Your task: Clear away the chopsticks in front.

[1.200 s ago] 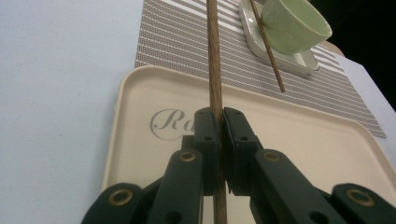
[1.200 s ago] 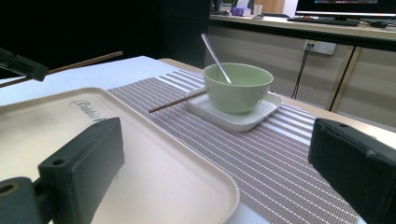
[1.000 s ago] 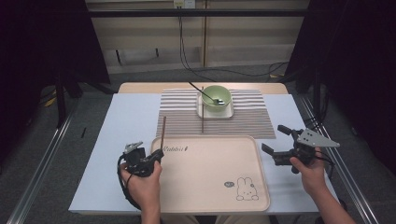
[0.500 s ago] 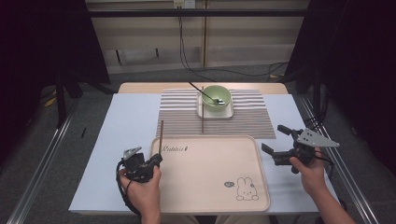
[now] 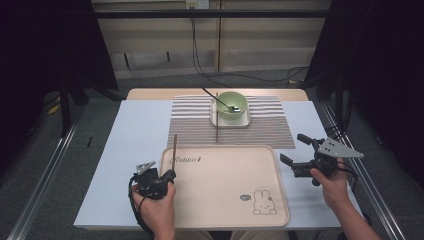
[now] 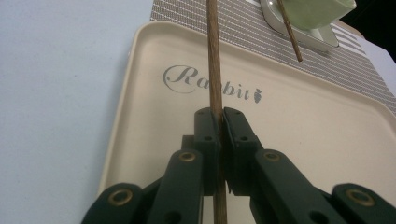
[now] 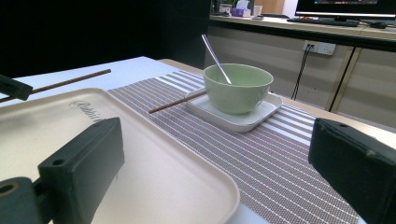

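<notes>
My left gripper (image 5: 168,175) (image 6: 220,126) is shut on a brown chopstick (image 5: 174,150) (image 6: 214,56) at the near left corner of the beige tray (image 5: 225,200) (image 6: 303,121). The stick points away along the tray's left edge. A second chopstick (image 5: 217,127) (image 7: 175,102) lies on the striped placemat (image 5: 190,120), leaning on the white square plate (image 5: 230,121). On that plate stands a green bowl (image 5: 233,104) (image 7: 238,86) with a spoon (image 5: 220,99) in it. My right gripper (image 5: 293,148) (image 7: 219,163) is open, right of the tray, holding nothing.
A light blue sheet (image 5: 125,145) covers the table around the tray and placemat. Metal rails (image 5: 45,175) run along both sides of the table. Cables (image 5: 200,55) hang behind the far edge.
The left gripper has drawn the held chopstick back slightly toward the near edge. The right gripper has stayed put.
</notes>
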`<action>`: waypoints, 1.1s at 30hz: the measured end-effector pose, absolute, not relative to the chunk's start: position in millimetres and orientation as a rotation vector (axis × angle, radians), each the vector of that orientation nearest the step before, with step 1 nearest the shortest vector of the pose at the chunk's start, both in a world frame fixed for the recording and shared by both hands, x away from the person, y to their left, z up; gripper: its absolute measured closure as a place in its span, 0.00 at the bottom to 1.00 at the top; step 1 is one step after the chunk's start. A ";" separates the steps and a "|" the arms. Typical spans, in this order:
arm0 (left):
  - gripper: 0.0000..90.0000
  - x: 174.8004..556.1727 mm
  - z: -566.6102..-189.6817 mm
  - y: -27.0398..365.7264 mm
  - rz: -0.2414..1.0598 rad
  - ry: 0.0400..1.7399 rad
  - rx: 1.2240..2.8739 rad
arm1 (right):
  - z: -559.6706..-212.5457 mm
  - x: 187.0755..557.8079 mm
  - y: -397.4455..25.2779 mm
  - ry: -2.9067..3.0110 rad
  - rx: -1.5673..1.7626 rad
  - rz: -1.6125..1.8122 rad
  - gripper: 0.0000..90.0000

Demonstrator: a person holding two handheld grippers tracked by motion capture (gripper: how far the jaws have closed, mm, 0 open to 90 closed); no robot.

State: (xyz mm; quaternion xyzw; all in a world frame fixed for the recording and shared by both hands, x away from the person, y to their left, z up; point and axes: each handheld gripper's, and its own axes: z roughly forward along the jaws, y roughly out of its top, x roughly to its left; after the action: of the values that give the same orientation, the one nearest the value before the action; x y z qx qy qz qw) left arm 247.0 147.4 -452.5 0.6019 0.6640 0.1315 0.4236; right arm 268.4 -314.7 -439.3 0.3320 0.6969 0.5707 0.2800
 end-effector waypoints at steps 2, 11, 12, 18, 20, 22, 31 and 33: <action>0.95 246.3 -453.2 146.3 0.335 1.673 1.506 | -439.0 268.3 -315.1 1.868 0.892 1.532 0.03; 0.95 240.8 -458.5 147.5 0.339 1.693 1.522 | -439.0 268.1 -315.5 1.873 0.883 1.530 0.03; 0.95 240.2 -458.6 147.1 0.340 1.703 1.516 | -439.0 268.0 -314.9 1.866 0.890 1.533 0.03; 0.95 239.2 -462.0 147.6 0.336 1.701 1.534 | -438.9 268.1 -315.6 1.872 0.881 1.529 0.03; 0.95 238.9 -463.5 147.6 0.327 1.705 1.530 | -438.9 268.0 -315.6 1.872 0.878 1.530 0.03; 0.95 238.6 -464.6 146.9 0.336 1.724 1.529 | -438.8 267.9 -315.8 1.872 0.877 1.529 0.03; 0.95 238.1 -466.6 146.4 0.336 1.727 1.546 | -438.9 268.0 -315.1 1.866 0.886 1.532 0.03; 0.95 238.8 -468.2 146.7 0.326 1.725 1.562 | -438.9 268.0 -315.8 1.875 0.877 1.528 0.03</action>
State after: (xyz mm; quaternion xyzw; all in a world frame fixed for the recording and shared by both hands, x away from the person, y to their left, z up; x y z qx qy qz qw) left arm 238.8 146.7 -468.2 0.6134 0.6774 0.1282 0.3854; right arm 268.0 -315.8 -438.9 0.3271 0.6994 0.5701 0.2807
